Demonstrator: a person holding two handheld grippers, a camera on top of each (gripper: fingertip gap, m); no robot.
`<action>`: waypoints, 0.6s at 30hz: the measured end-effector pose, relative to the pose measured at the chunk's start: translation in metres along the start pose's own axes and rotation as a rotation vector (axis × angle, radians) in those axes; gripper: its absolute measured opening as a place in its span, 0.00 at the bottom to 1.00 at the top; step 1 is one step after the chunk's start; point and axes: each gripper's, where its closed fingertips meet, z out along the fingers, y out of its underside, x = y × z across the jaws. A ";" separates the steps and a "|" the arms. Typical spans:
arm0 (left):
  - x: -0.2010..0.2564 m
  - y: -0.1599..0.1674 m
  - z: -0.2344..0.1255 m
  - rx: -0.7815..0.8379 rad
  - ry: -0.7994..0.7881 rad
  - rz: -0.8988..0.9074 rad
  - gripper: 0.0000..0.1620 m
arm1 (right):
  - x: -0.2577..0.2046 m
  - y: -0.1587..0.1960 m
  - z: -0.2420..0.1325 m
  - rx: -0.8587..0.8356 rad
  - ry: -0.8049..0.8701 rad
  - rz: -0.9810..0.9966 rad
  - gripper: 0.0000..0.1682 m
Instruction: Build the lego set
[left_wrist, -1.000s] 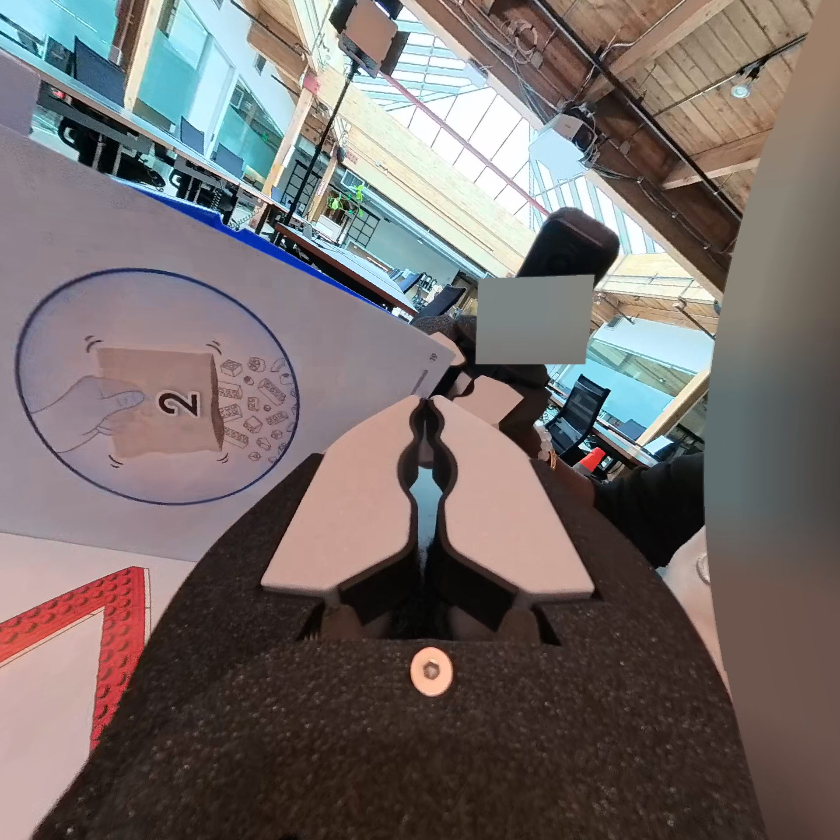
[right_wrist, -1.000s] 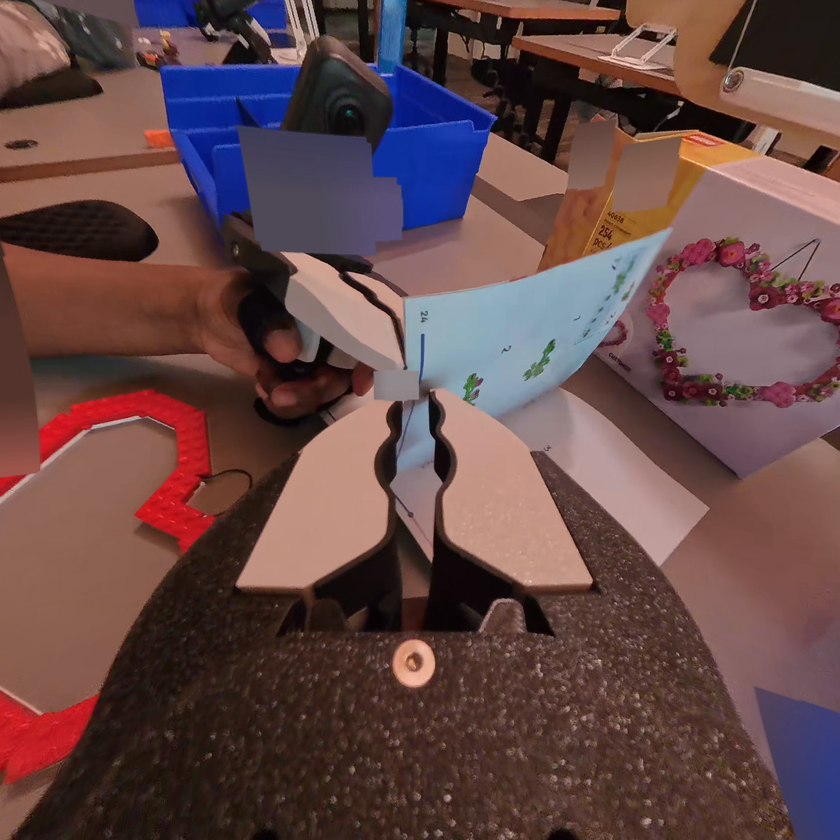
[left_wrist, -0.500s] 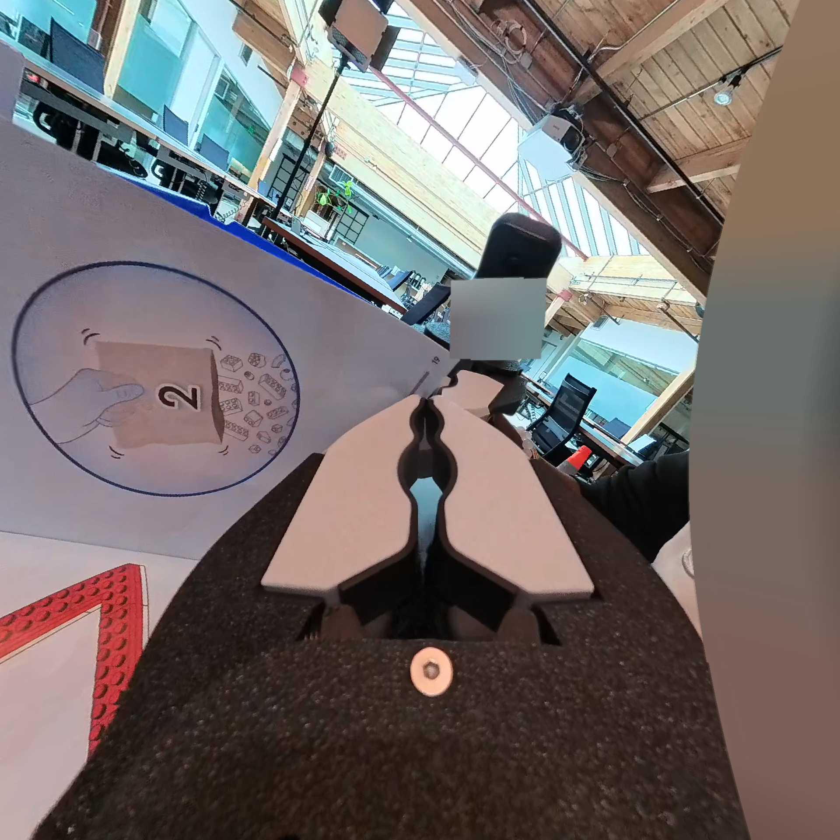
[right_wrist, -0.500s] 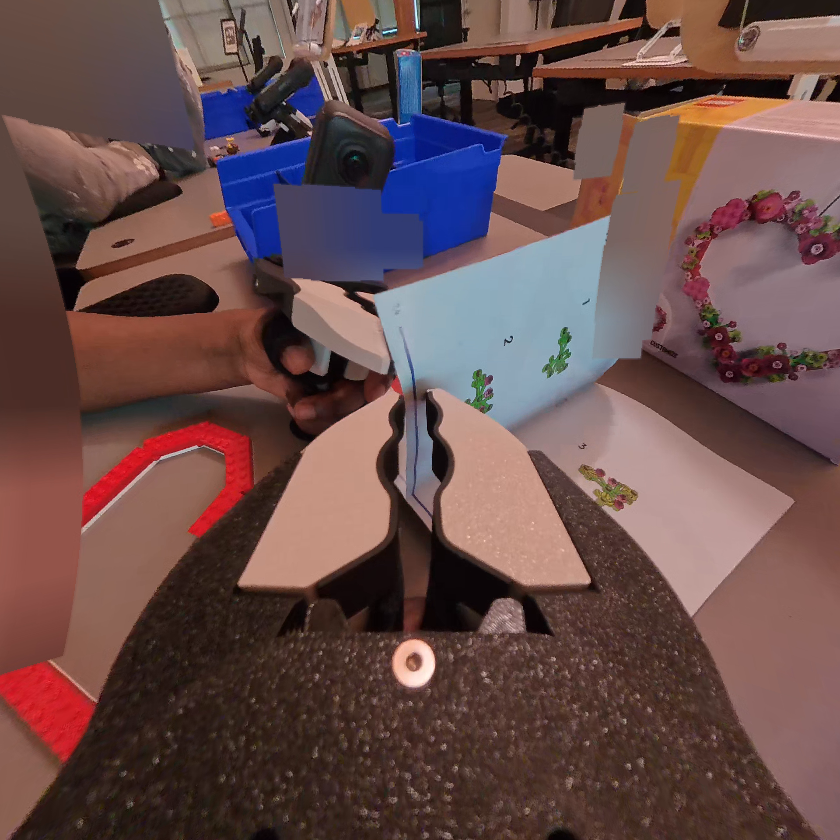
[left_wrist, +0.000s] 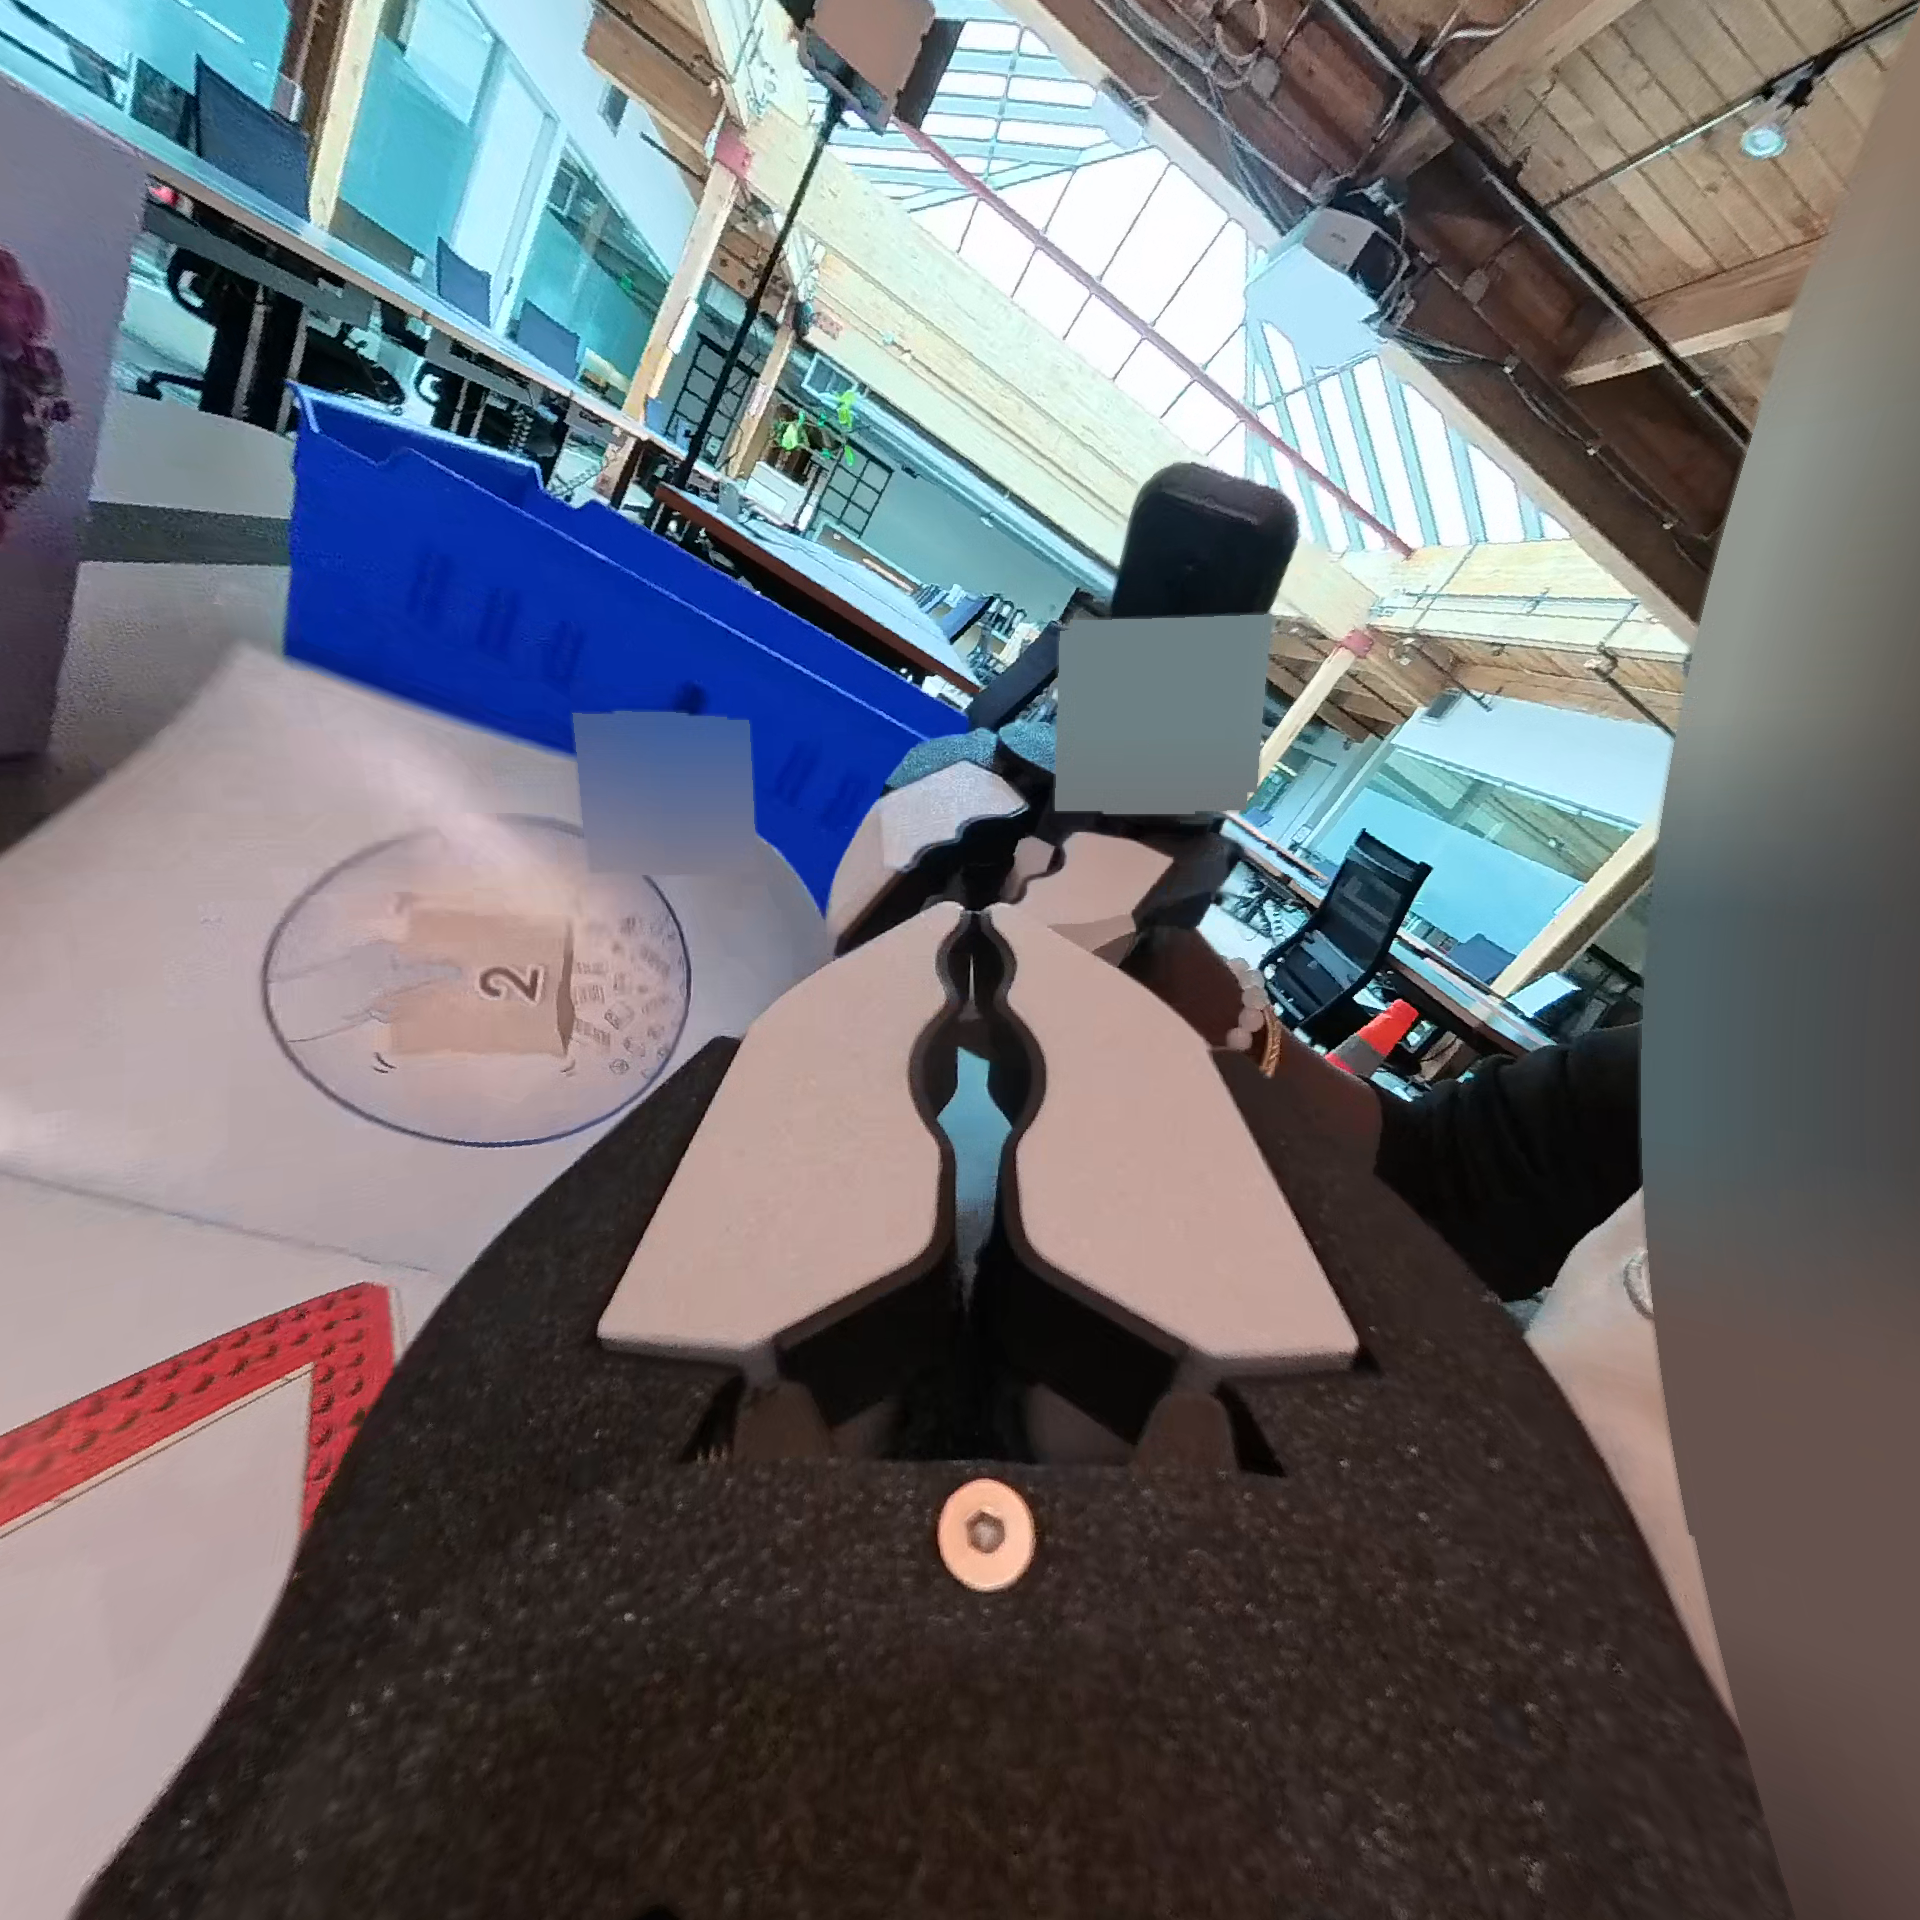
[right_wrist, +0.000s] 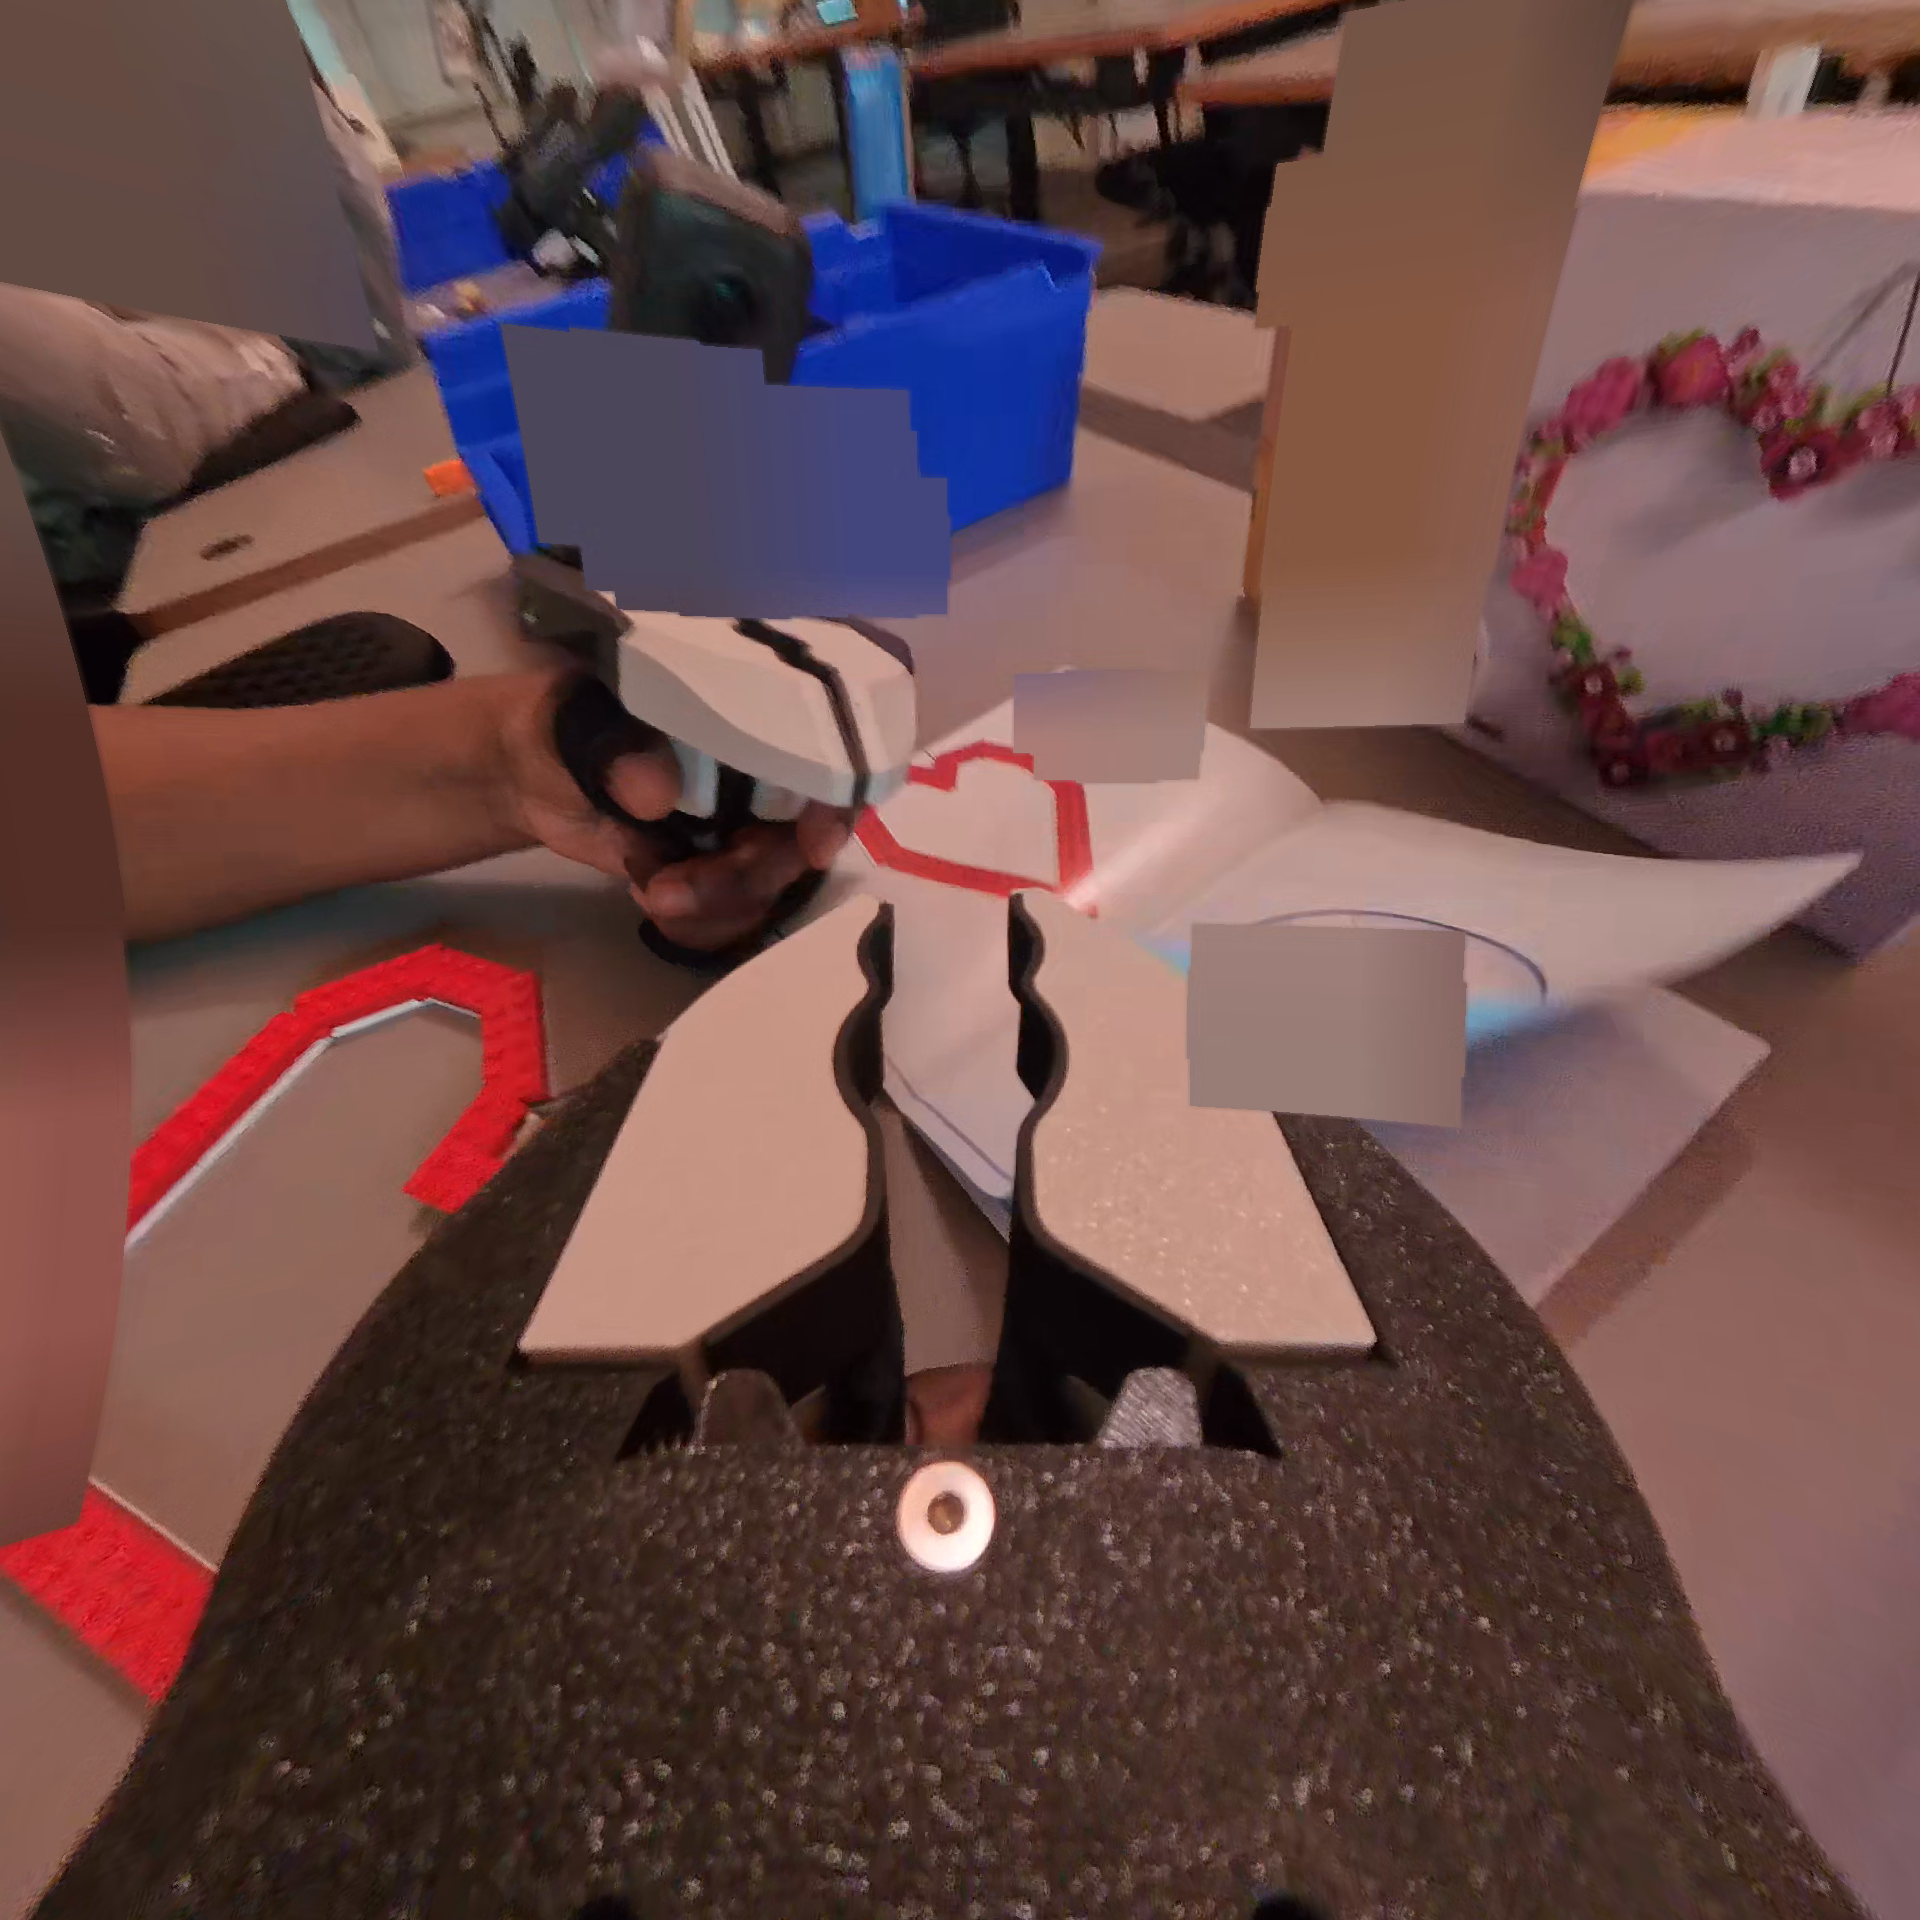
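Down went the booklet page; right tool gaped empty, left tool pinched together. Only the red heart frame, lower left, stood built.

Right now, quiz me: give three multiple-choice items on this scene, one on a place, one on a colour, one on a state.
1. The blue bin stands: A) beyond the open booklet; B) on the floor; C) atop the booklet.
2. The lego frame on the table is: A) green; B) red; C) yellow.
3. The right gripper is: A) shut on a brick; B) shut on the booklet; C) open.
Answers: 1 A, it sits farther back on the table; 2 B, its studded strips are red; 3 C, a gap shows between its fingertips.
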 end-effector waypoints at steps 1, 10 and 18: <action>-0.002 0.001 0.000 -0.007 -0.012 0.007 0.00 | 0.004 0.005 0.001 -0.034 0.020 0.007 0.13; -0.044 0.029 -0.010 -0.394 -0.392 0.310 0.02 | 0.045 0.065 -0.016 -0.421 0.303 -0.046 0.14; -0.045 0.077 0.032 -0.862 -0.339 0.673 0.29 | 0.036 0.100 -0.075 -0.672 0.513 -0.051 0.19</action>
